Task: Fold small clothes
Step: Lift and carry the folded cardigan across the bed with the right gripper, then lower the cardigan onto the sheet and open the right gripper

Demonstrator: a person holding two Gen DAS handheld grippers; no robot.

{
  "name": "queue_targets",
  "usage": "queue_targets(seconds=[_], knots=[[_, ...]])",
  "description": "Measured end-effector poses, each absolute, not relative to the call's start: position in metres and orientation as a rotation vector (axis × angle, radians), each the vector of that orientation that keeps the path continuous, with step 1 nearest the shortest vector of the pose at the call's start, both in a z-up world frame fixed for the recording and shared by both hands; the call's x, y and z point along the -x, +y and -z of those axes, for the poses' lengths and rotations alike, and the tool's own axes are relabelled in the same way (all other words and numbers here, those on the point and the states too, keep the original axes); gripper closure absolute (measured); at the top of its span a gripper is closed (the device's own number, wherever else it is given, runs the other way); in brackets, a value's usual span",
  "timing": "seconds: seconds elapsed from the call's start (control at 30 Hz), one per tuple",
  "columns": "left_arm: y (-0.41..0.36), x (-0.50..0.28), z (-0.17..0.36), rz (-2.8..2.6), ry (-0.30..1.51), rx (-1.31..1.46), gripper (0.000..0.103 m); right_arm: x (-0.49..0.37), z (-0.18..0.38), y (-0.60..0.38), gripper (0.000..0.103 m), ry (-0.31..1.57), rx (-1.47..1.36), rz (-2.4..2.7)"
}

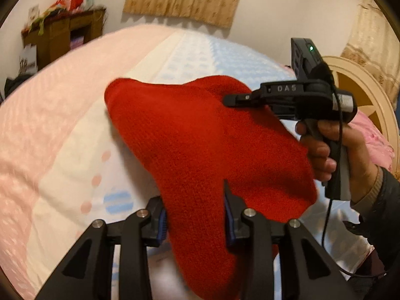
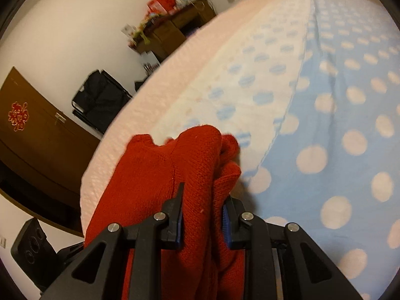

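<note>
A red knit garment [image 1: 190,137] hangs above the bed, stretched between both grippers. My left gripper [image 1: 195,195] has a thick fold of it filling the gap between its blue pads [image 1: 162,221]. My right gripper [image 1: 226,100], seen from the side with a person's hand [image 1: 322,150] on its handle, bites the garment's far upper edge. In the right wrist view the red knit garment [image 2: 175,175] is bunched between the right gripper [image 2: 205,192] fingers, and its loose folds drop down past them.
Below lies a bed with a pink blanket [image 1: 37,125], a white dotted sheet [image 2: 237,75] and a blue sheet with pale dots [image 2: 337,137]. A round headboard [image 1: 362,87] stands at the right. A wooden cabinet [image 1: 62,35], a black folding chair [image 2: 100,100] and a brown door [image 2: 37,130] line the walls.
</note>
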State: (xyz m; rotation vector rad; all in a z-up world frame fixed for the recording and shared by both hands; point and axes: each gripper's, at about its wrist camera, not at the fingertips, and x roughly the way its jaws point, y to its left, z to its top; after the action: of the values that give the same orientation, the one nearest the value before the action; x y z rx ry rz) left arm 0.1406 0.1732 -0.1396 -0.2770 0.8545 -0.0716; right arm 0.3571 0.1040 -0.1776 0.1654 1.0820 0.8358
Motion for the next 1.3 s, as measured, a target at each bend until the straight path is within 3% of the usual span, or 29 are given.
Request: queue_targets(seconds=[0.07,0.1,0.2,0.4,0.57,0.83,1.3], knots=[[0.174,-0.138,0.145,0.043,0.84,0.274,0.044,-0.363,0.187,0.098,0.065,1.1,-0.215,-0.81],[0.174,-0.137,0.144,0.032,0.831,0.263,0.041,-0.366,0.189,0.094,0.051,1.108,-0.229,-0.791],[0.171,-0.135,0.142,0.014,0.824,0.24,0.036,-0.365,0.187,0.083,0.051,1.091,-0.252,-0.77],[0.168,-0.121,0.127,-0.052,0.807,0.176,0.035,-0.325,0.143,0.06,0.051,0.939,-0.133,-0.689],[0.162,-0.101,0.106,-0.098,0.731,0.112,0.025,-0.277,0.105,0.032,0.05,0.843,-0.114,-0.646],[0.156,-0.082,0.072,-0.078,0.612,0.089,0.02,-0.194,0.055,0.012,0.047,0.719,-0.045,-0.668],[0.141,-0.061,0.051,-0.063,0.527,0.057,0.017,-0.14,0.023,0.016,0.046,0.591,0.062,-0.697]])
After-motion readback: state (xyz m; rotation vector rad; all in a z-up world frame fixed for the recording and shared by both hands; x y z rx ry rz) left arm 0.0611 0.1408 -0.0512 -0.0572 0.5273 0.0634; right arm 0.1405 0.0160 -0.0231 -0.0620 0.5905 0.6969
